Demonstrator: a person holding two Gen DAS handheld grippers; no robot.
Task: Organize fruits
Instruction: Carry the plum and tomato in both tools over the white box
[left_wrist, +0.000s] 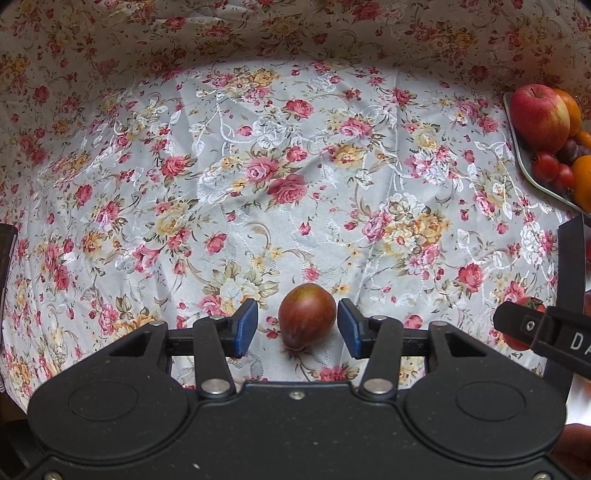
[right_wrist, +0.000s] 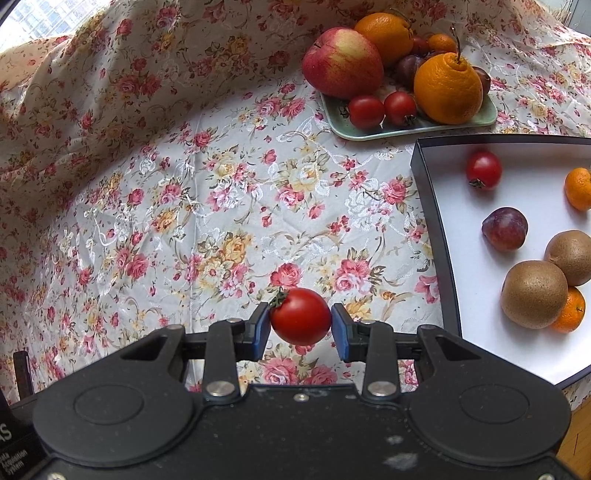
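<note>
A reddish-brown plum (left_wrist: 306, 317) lies on the floral cloth between the blue pads of my left gripper (left_wrist: 298, 328). The jaws stand open, with a clear gap on the plum's left side and the right pad close beside it. My right gripper (right_wrist: 300, 323) is shut on a red cherry tomato (right_wrist: 301, 314), held above the cloth with its green stem to the upper left. The right gripper's black body (left_wrist: 535, 328) also shows at the right edge of the left wrist view.
A green plate (right_wrist: 369, 133) at the back holds an apple (right_wrist: 341, 62), oranges (right_wrist: 448, 90), cherry tomatoes and plums. A black-rimmed box (right_wrist: 436, 221) with a white floor on the right holds a tomato (right_wrist: 483, 170), a plum (right_wrist: 504, 229), kiwis (right_wrist: 533, 293) and mandarins.
</note>
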